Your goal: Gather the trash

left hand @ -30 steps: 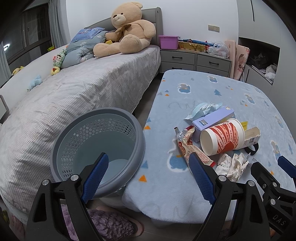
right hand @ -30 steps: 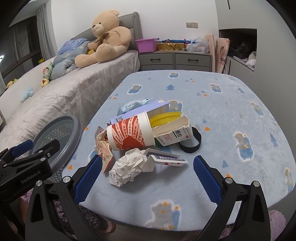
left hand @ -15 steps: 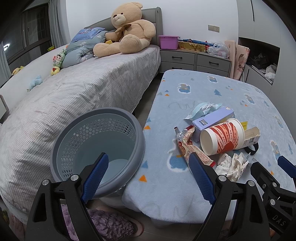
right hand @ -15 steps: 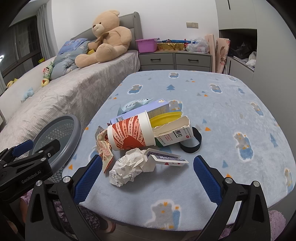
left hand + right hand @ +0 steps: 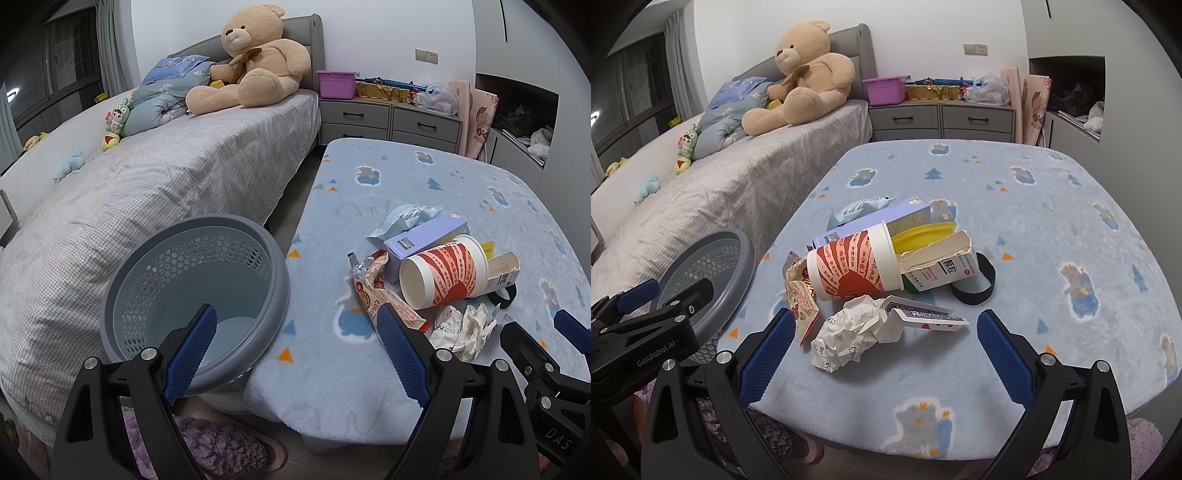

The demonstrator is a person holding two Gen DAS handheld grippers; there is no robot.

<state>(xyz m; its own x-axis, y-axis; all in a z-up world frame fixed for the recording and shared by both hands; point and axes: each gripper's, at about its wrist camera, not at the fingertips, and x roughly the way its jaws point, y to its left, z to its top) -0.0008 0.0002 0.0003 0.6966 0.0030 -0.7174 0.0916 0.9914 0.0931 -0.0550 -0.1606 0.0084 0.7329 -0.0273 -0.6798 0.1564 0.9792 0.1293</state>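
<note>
bin (image 5: 192,291): left of the table, beside its edge; i see nothing in it, so no trash collected yet.
left gripper (image 5: 295,350): spread, holding nothing.
trash pile (image 5: 886,269): cup, cartons, wrappers, crumpled paper all on the table (image 5: 1052,229).
right gripper (image 5: 886,354): spread, near the paper; i judge everything remains.

A table (image 5: 1052,229) covered by a pale blue patterned fleece is seen. Near its front left corner a pile is laid: a red-and-white paper cup (image 5: 855,267) on its side, crumpled paper (image 5: 849,332), a torn carton (image 5: 938,266), a lilac box (image 5: 424,236), wrappers, a black band (image 5: 979,291).
</note>
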